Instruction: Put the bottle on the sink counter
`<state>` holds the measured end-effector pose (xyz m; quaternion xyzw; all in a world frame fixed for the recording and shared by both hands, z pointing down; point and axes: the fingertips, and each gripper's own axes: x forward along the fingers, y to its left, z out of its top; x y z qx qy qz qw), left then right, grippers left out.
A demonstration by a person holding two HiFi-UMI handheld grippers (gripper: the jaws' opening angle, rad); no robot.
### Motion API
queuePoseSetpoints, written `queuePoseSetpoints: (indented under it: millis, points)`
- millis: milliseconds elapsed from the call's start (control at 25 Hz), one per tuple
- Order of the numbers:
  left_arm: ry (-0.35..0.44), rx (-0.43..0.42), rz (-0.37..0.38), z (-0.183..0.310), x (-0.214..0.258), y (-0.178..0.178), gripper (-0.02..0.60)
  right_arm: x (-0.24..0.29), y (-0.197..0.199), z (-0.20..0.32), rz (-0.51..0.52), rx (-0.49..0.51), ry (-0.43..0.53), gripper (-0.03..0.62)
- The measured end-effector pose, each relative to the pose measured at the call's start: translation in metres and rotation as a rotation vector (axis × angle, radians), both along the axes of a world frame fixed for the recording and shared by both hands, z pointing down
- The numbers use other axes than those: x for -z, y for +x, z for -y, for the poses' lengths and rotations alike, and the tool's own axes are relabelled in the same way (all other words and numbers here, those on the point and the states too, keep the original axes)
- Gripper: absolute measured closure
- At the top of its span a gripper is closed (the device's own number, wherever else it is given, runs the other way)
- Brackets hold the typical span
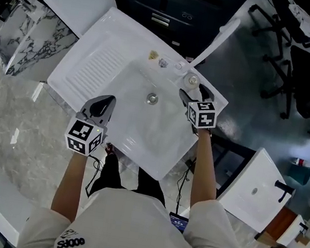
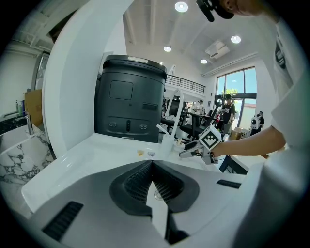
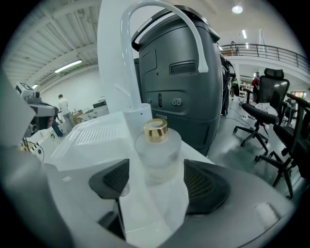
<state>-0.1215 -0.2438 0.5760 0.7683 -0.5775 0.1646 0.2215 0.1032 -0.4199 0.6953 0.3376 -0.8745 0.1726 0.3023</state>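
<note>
White sink counter across the middle of the head view, ribbed drainboard at its upper left, basin at centre. Dark grey cabinet behind it, filling the upper middle of both gripper views. White arched faucet at the sink's upper right corner. Left gripper over the basin's lower left rim, fingers pressed together on nothing. Right gripper at the basin's upper right, fingers spread, with the bottle between the tips; contact with it unclear. Frosted bottle with gold cap, upright on the counter rim just beside the faucet base. Drain mid-basin. Small yellowish bit on the rim, upper centre.
</note>
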Motion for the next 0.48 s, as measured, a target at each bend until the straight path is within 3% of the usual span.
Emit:
queuePoseSetpoints:
  millis: [280,480]
  points:
    - [0.037,0.016,0.005,-0.008,0.016,-0.01,0.581,0.025,0.013,-0.041,0.096,-0.087,-0.041,0.246]
    - [0.095,0.015,0.008,-0.004,0.036,-0.019,0.581,0.071,0.004,-0.072,0.162,-0.099,0.027,0.25]
